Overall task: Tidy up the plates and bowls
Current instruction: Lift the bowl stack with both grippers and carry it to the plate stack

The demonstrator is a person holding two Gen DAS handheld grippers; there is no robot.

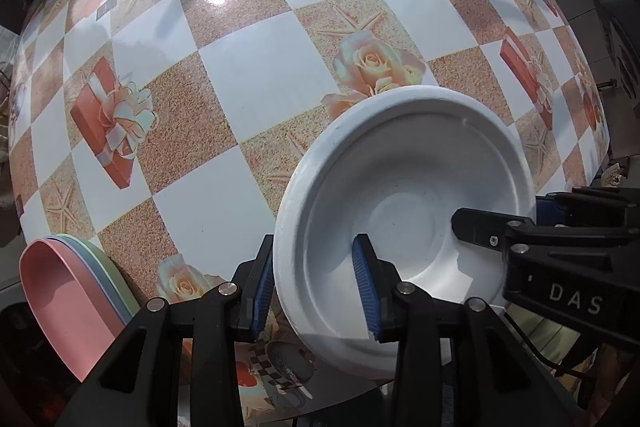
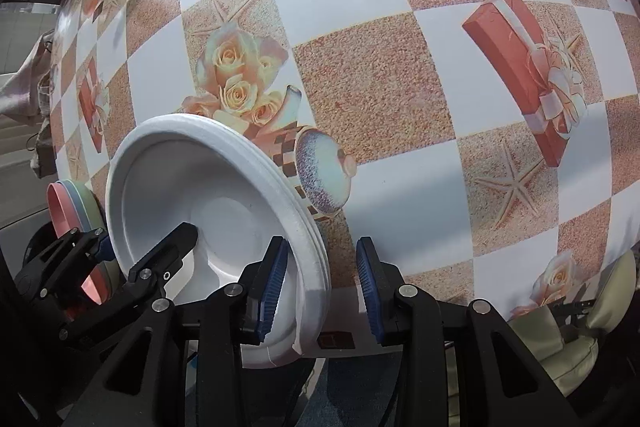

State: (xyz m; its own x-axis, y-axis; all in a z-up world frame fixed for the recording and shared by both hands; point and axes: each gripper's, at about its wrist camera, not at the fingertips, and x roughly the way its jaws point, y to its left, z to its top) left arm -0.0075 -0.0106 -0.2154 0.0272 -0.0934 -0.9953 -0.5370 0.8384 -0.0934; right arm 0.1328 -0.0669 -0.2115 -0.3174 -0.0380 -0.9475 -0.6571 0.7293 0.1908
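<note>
here we are straddling the white bowls (image 1: 404, 203) at the near table (image 1: 256, 75) edge, one gripper to each side, probably to lift or steady them evenly. our left gripper (image 1: 316, 283) is standing apart, one pad outside the rim and one inside, not yet clamped; our right gripper (image 2: 322, 287) is likewise apart around the opposite rim. we are counting at least three nested white rims from the right view. farther left, three coloured plates (image 1: 76, 291), pink, blue and green, are sitting stacked, apparently already sorted.
</note>
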